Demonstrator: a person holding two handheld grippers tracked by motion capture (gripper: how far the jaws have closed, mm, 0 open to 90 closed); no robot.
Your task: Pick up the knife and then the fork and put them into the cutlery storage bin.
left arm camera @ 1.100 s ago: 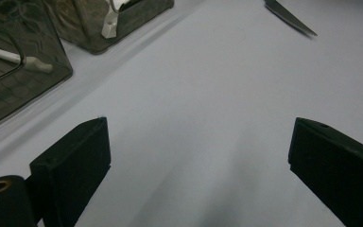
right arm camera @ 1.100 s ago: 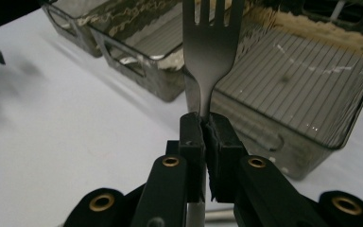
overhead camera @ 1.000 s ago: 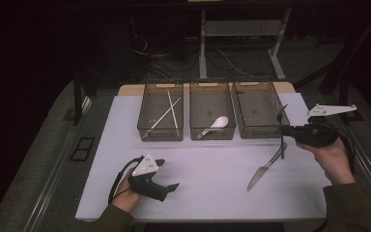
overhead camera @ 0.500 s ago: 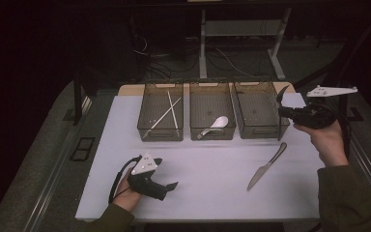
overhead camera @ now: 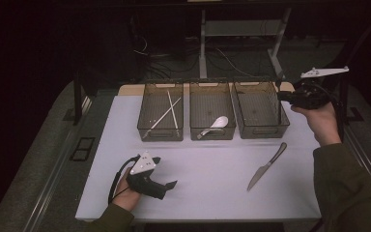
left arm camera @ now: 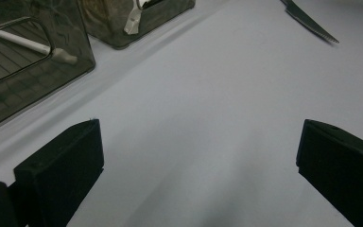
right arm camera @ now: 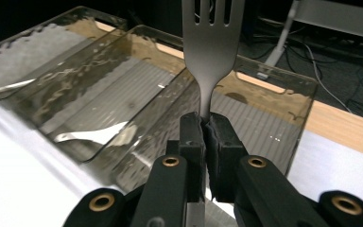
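1. Here we held the right gripper [right arm camera: 203, 125] above the near right corner of the right-hand bin [overhead camera: 261, 110], its jaws clamped on the neck of a metal fork [right arm camera: 211, 42].
2. In the right gripper view the fork stood up from the pads, its tines pointing away from us and over that same bin, whose ribbed floor lay bare beneath it.
3. From the high view our right hand [overhead camera: 319, 121] sat just beyond the table's right edge, level with the row of bins; the fork itself was too small and dark to make out there.
4. Our left gripper [overhead camera: 166, 186] rested low on the white table [overhead camera: 212, 193] near its front left corner, jaws spread wide apart with nothing but bare tabletop between them, as the left gripper view showed.
5. Three smoky clear bins stood side by side along the far part of the table. The left bin [overhead camera: 160, 116] held a pair of white chopsticks [overhead camera: 166, 113] lying crossed, and the middle bin [overhead camera: 211, 115] held a white spoon [overhead camera: 215, 124].
6. A table knife [overhead camera: 266, 166] lay loose on the table in front of the right-hand bin, its blade pointing toward our side and its handle angled toward the right edge, well apart from both grippers.
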